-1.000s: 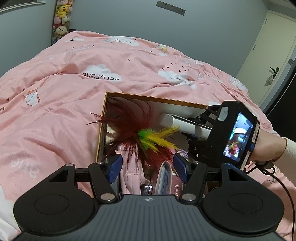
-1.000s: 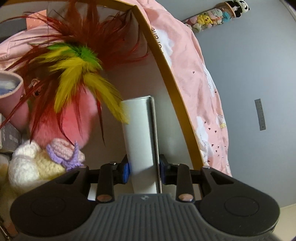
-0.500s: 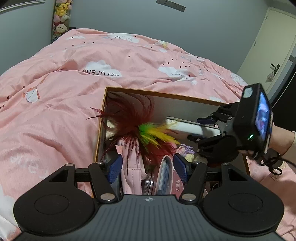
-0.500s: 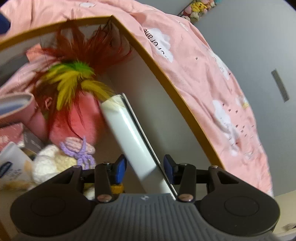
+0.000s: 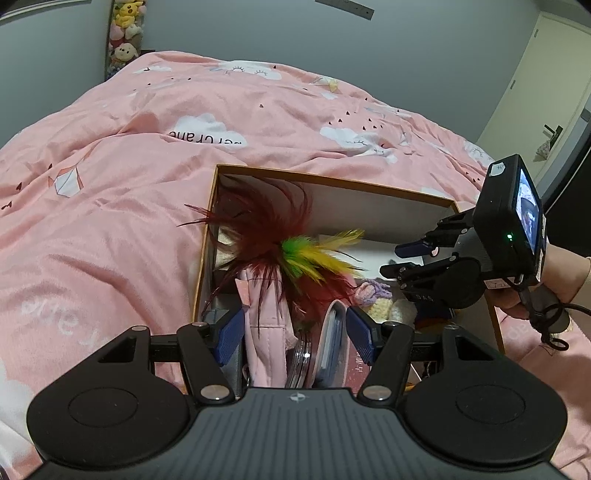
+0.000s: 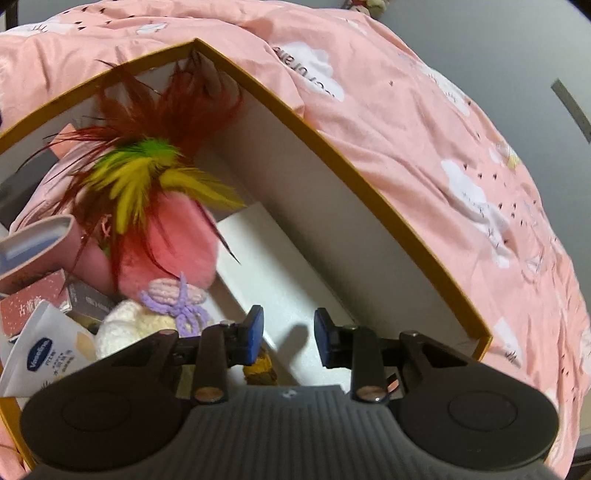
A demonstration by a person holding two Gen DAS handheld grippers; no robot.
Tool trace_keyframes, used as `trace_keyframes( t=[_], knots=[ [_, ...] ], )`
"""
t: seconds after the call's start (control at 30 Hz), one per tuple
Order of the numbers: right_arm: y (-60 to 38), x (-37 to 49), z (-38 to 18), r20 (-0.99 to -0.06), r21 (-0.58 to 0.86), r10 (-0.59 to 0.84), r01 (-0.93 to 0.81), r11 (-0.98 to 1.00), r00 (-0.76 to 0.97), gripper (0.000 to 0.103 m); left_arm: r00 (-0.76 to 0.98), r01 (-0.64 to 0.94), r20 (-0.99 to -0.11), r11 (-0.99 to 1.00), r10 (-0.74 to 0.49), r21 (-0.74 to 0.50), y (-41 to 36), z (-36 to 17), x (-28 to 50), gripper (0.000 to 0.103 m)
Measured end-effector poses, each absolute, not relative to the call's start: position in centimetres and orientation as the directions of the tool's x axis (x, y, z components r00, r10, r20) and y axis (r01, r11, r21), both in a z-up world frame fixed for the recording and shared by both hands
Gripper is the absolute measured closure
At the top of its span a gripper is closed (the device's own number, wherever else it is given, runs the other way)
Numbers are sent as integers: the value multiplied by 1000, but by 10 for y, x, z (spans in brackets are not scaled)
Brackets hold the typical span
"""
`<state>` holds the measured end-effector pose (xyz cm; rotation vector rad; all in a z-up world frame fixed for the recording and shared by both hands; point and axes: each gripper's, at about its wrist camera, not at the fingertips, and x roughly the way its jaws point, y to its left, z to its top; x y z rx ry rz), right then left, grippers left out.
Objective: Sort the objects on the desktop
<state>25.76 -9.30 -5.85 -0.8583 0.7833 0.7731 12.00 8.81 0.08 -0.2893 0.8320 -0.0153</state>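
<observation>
Box (image 6: 369,192): it was placed on a pink quilt (image 5: 129,177), with no lid on it.
Contents: a feather toy (image 6: 147,173), a pink plush (image 6: 166,258), a knitted toy (image 6: 147,325), a tube (image 6: 48,354) and small cartons were seen inside.
White box (image 6: 280,273): it was laid flat along the far wall, inside the box.
Right gripper (image 6: 288,334): nothing was held; the jaws had just been closing and were kept apart above the white box.
Left gripper (image 5: 295,332): it was spread wide above the box, and nothing was held.

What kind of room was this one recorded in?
Most likely a bedroom: the open cardboard box sits on a bed under a pink cloud-print duvet, with plush toys stacked against the grey wall and a door beyond.
</observation>
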Motion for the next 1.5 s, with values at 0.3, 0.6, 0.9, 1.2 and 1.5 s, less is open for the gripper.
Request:
trace_keyframes(
  t=[0.3,0.6,0.9,1.2,1.5],
  knots=[
    [-94,267,-61,-851,-269,261,-804,531,457,73,674,-99,-728,962,-124,-255,85,2,119,32],
    [-115,225,-17,-786,-205,359,-761,616,503,71,697,-90,-711,971,-98,-222,75,13,115,32],
    [-147,180,28,-665,-31,475,-657,753,576,51,758,-99,-651,982,-31,-162,56,35,112,29],
    [-162,143,25,-562,54,458,-523,851,688,33,798,-155,-595,987,97,-47,34,32,104,14],
    [-164,130,-2,-587,98,407,-437,894,700,21,757,-175,-646,983,99,-54,33,9,98,14]
  ],
)
